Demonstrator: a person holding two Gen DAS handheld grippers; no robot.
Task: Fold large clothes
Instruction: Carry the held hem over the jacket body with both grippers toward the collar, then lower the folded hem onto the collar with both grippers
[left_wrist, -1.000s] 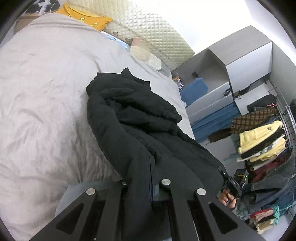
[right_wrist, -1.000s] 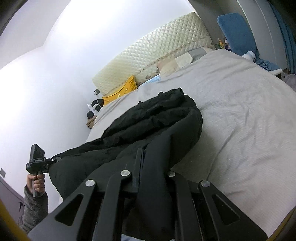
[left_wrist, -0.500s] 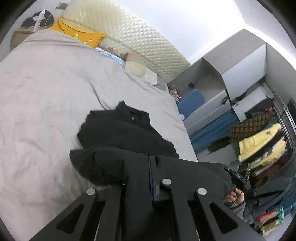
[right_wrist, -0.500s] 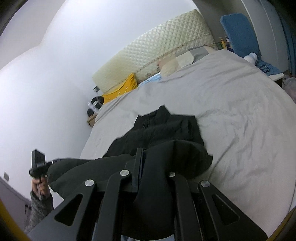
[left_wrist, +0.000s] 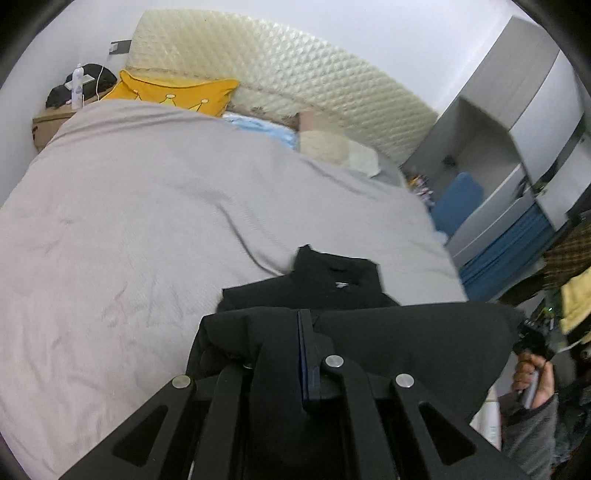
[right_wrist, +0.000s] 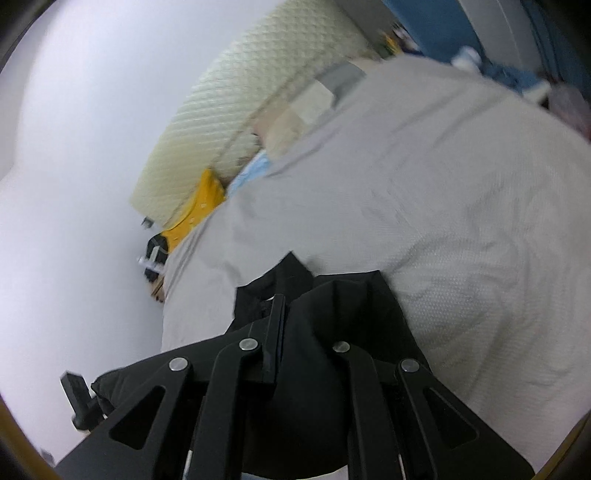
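Observation:
A large black jacket (left_wrist: 369, 332) is held between both grippers above the near end of the grey bed (left_wrist: 147, 221). Its collar end (left_wrist: 332, 273) lies on the bedcover, the rest is lifted and folded over it. My left gripper (left_wrist: 291, 332) is shut on the jacket's edge, fabric bulging over its fingers. In the right wrist view my right gripper (right_wrist: 295, 317) is shut on the jacket (right_wrist: 340, 306), which drapes over the fingers. The other gripper shows at each view's edge, the right one (left_wrist: 532, 343) and the left one (right_wrist: 79, 398).
A quilted cream headboard (left_wrist: 295, 85), a yellow cushion (left_wrist: 173, 92) and pillows (left_wrist: 332, 144) are at the bed's far end. A bedside box with a bottle (left_wrist: 75, 88) stands far left. A grey wardrobe (left_wrist: 517, 129) and hanging clothes (left_wrist: 572, 280) are at the right.
Both grippers have lifted the jacket's near end and carried it forward over the collar end. The spread-out jacket is now doubled over, and more bare bedcover shows beyond it.

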